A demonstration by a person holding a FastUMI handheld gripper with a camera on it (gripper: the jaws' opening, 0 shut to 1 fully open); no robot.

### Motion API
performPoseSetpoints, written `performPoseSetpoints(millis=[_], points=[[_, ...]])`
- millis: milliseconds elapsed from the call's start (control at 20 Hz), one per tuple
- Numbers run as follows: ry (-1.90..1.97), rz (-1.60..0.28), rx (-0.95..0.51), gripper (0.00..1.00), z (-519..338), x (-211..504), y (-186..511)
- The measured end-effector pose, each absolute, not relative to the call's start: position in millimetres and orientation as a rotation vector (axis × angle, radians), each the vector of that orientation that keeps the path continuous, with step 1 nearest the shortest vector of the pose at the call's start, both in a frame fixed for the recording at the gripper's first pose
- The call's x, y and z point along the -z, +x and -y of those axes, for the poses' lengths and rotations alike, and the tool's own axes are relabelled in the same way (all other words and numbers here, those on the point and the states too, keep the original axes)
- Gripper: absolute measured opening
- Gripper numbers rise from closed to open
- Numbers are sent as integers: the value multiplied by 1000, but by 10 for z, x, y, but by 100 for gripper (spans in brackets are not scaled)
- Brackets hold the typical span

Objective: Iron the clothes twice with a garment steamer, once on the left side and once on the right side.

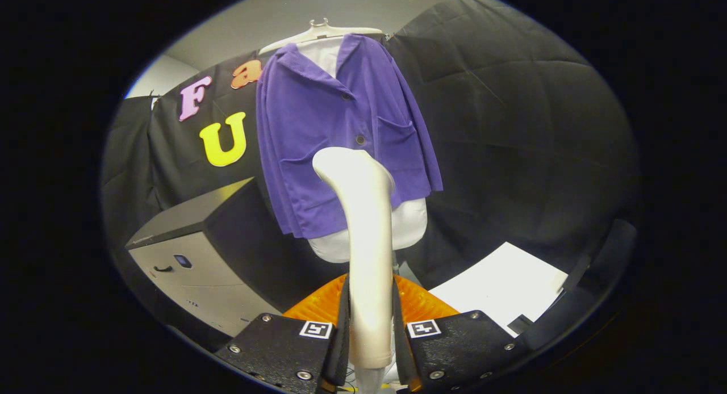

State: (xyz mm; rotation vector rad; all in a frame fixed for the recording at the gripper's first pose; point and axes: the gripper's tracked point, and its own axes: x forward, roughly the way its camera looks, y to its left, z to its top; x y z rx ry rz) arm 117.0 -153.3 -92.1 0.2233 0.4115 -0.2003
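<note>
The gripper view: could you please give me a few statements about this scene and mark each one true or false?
1. The tool is shut on the white plastic garment steamer. True.
2. The purple buttoned jacket lies folded on a table. False: it hangs on a white hanger.
3. The steamer's head points toward the jacket. True.
4. The grey cabinet stands behind the jacket. False: it stands beside it, nearer the tool.

The purple jacket hangs on a white hanger over a pale mannequin torso, centre to upper centre of the frame, the torso showing below the hem. A flat white surface lies lower right; a grey cabinet stands lower left. The gripper at bottom centre clamps both fingers on the white garment steamer.
</note>
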Motion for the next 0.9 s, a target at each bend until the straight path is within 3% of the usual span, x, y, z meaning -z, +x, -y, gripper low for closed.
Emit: performPoseSetpoints(millis=[400,900], points=[[186,-308,94,34,908,319,614],[162,-293,-11,34,432,153,343]])
